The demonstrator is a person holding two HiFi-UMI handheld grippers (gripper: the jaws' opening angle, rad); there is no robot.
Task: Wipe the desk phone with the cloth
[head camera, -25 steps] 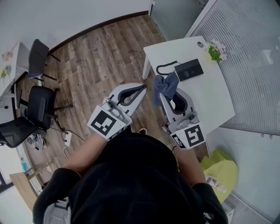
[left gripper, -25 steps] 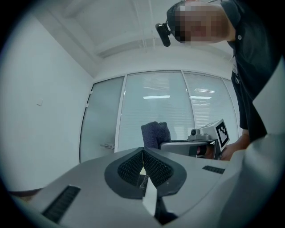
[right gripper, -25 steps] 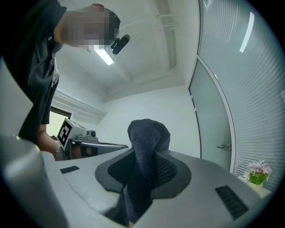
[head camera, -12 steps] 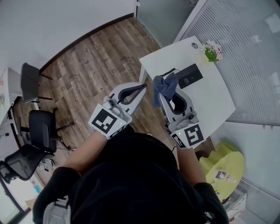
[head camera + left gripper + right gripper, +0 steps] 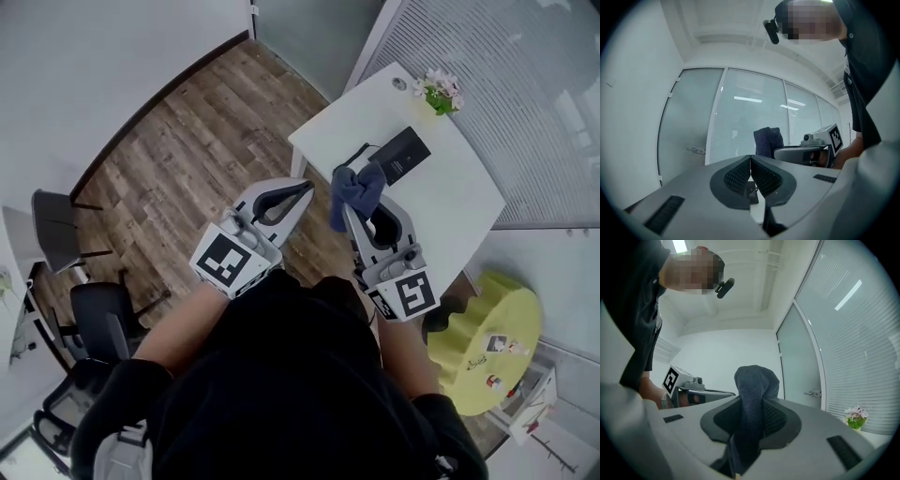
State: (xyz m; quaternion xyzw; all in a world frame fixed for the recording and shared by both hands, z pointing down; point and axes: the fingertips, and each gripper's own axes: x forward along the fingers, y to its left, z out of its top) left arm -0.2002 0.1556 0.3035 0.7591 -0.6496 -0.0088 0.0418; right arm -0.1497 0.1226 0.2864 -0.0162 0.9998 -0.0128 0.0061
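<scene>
A black desk phone point(image 5: 403, 154) with a coiled cord lies on the white table point(image 5: 469, 216) in the head view. My right gripper point(image 5: 349, 199) is shut on a dark blue cloth point(image 5: 354, 190), held above the table's near edge, short of the phone. The cloth point(image 5: 752, 399) fills the jaws in the right gripper view. My left gripper point(image 5: 307, 190) is shut with nothing in it, over the wooden floor left of the table. In the left gripper view its jaws point(image 5: 750, 164) meet, and the cloth point(image 5: 768, 142) and right gripper show beyond them.
A small pot of flowers point(image 5: 439, 92) stands at the table's far corner, also seen as flowers point(image 5: 855, 417) in the right gripper view. A yellow-green stool point(image 5: 492, 342) sits right of me. Dark office chairs point(image 5: 98, 319) stand at the left. Glass partitions point(image 5: 525, 84) run behind the table.
The head view has swung, so the table and phone sit higher and further right. Both grippers hold the same pose, the cloth still gripped.
</scene>
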